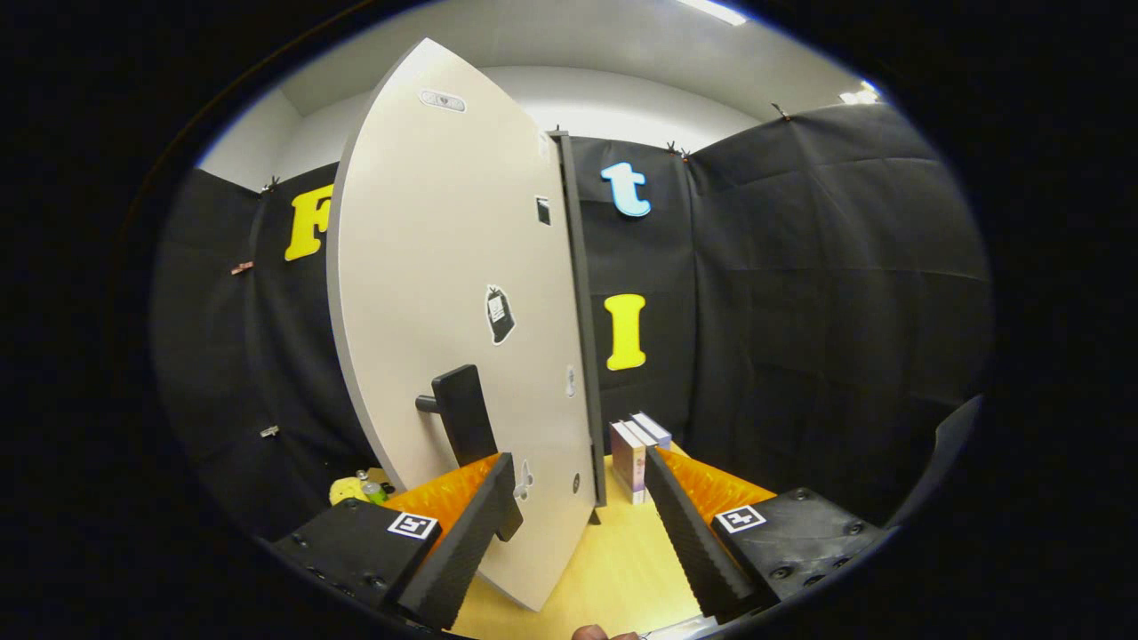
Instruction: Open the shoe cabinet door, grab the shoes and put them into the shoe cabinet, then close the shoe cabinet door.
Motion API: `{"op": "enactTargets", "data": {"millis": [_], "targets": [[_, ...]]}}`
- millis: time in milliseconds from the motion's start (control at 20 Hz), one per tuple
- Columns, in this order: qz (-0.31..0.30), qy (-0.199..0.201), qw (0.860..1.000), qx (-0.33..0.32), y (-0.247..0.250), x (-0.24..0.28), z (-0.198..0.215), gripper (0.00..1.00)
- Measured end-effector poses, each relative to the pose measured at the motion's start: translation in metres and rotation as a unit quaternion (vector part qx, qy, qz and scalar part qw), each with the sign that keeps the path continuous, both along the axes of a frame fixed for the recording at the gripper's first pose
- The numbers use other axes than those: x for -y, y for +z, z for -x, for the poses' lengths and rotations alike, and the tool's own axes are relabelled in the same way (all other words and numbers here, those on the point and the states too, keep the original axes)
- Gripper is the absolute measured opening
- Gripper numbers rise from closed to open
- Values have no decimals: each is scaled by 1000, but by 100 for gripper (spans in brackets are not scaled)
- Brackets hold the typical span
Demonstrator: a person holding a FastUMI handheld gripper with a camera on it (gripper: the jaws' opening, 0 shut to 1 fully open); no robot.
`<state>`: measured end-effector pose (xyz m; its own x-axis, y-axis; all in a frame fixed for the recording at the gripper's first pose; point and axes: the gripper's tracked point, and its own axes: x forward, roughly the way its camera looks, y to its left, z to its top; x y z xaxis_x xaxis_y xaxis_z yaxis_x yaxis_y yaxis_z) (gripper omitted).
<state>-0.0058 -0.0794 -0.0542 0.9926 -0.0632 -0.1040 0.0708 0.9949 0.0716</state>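
Item: shoe cabinet door point(444, 293), ajar, dark handle point(462, 413) just ahead of the tool's left finger. Tool point(578, 498): wide open, holding nothing. Step: door handling. Next, by judgement: hook handle, swing door

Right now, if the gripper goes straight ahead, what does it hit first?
Likely the cabinet door's free edge: it stands between the open gripper's fingers, handle by the left one. The small boxes sit further off, though depth is hard to judge.
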Motion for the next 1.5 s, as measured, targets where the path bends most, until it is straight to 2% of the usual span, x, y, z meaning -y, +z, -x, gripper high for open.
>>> {"op": "enactTargets", "data": {"millis": [200, 600, 850, 1200, 1500], "targets": [[-6, 26, 1000, 2, 4, -25, -17, 98], [4, 20, 1000, 21, 15, -15, -34, 97], [23, 16, 999, 34, 18, -6, -29, 97], [41, 29, 998, 48, 31, -26, -25, 97], [34, 31, 998, 41, 28, -24, -21, 97]]}}
